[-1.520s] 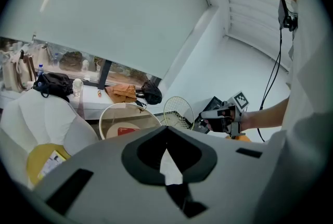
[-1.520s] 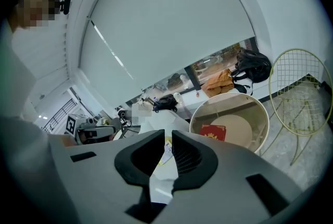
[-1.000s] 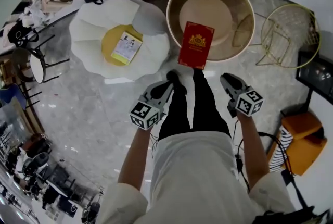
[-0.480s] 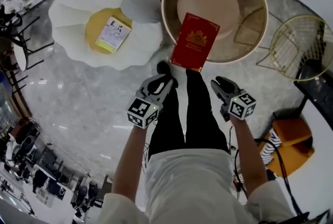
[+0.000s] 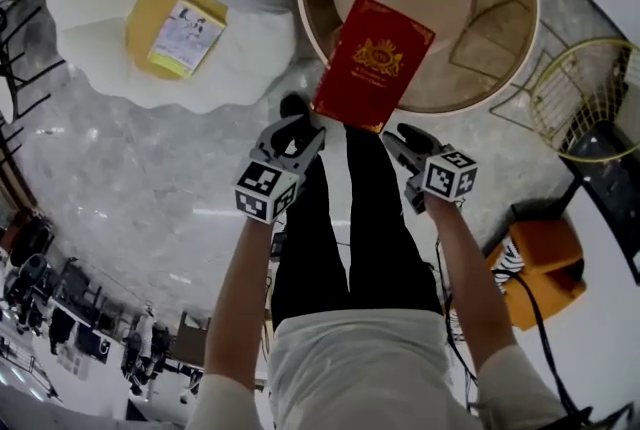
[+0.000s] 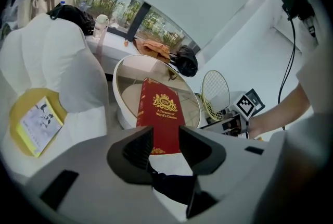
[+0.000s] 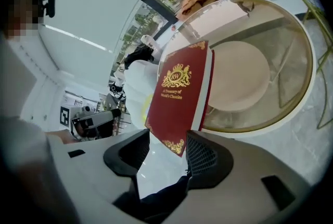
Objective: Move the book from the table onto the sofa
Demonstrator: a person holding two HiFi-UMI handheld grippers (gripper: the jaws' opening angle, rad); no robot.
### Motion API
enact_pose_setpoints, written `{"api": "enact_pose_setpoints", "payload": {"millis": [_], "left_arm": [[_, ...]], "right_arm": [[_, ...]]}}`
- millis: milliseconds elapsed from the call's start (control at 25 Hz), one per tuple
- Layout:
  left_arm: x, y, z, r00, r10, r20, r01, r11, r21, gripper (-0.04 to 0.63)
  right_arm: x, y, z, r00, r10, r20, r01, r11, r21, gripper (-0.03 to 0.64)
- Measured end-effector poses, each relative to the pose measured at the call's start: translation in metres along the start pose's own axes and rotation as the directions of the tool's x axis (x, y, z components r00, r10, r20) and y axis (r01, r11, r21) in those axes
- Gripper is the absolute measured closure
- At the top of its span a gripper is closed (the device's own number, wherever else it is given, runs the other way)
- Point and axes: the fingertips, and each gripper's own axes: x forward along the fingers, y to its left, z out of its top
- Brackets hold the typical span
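A red hardback book with a gold crest on its cover (image 5: 372, 63) lies on the round, gold-rimmed glass counter (image 5: 520, 38) in the upper middle of the head view. It sits at a slant. Its near end overhangs the rim towards the person, who stands just below it in black trousers (image 5: 350, 218).

The left claw (image 5: 300, 132) and the right claw (image 5: 400, 136) sit side by side at the centre of the frame, just below the book's near end. Both are angled down and forward at it. Each carries its marker cube towards the person.

In the left gripper view the left claw (image 6: 164, 139) has its jaws apart and opening. The book (image 6: 160, 113) shows in the gap beyond the tips, and the pads do not press on it. In the right gripper view the right claw (image 7: 169, 149) is likewise apart and opening. The book's (image 7: 182, 92) gold-trimmed corner is just past the tips, and neither pad touches it.

A white, petal-edged floor sofa with a round yellow centre (image 5: 110, 68) fills the upper left of the head view, beside the counter. A small pale booklet (image 5: 185, 36) lies on the yellow part. A gold wire basket (image 5: 590, 98) stands at the right edge on the grey marble floor (image 5: 130, 178).
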Motion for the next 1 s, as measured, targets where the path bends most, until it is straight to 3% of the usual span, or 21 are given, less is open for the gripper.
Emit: {"api": "enact_pose_setpoints", "payload": {"millis": [240, 520, 840, 1000], "left_arm": [[0.036, 0.034, -0.019, 0.999, 0.009, -0.037, -0.012, 0.998, -0.068, 0.371], [0.072, 0.047, -0.036, 0.993, -0.068, -0.102, 0.055, 0.992, -0.117, 0.276], [0.092, 0.051, -0.052, 0.976, -0.14, -0.169, 0.112, 0.98, -0.167, 0.273], [0.094, 0.053, -0.054, 0.976, -0.128, -0.175, 0.103, 0.984, -0.146, 0.287]], "right_arm": [[0.034, -0.03, -0.016, 0.999, 0.031, -0.026, -0.028, 0.995, 0.098, 0.311], [0.068, -0.042, -0.026, 0.99, 0.123, -0.074, -0.108, 0.979, 0.175, 0.245], [0.089, -0.024, -0.027, 0.963, 0.258, -0.075, -0.232, 0.939, 0.254, 0.245], [0.095, -0.022, -0.03, 0.963, 0.252, -0.096, -0.224, 0.945, 0.237, 0.249]]}}
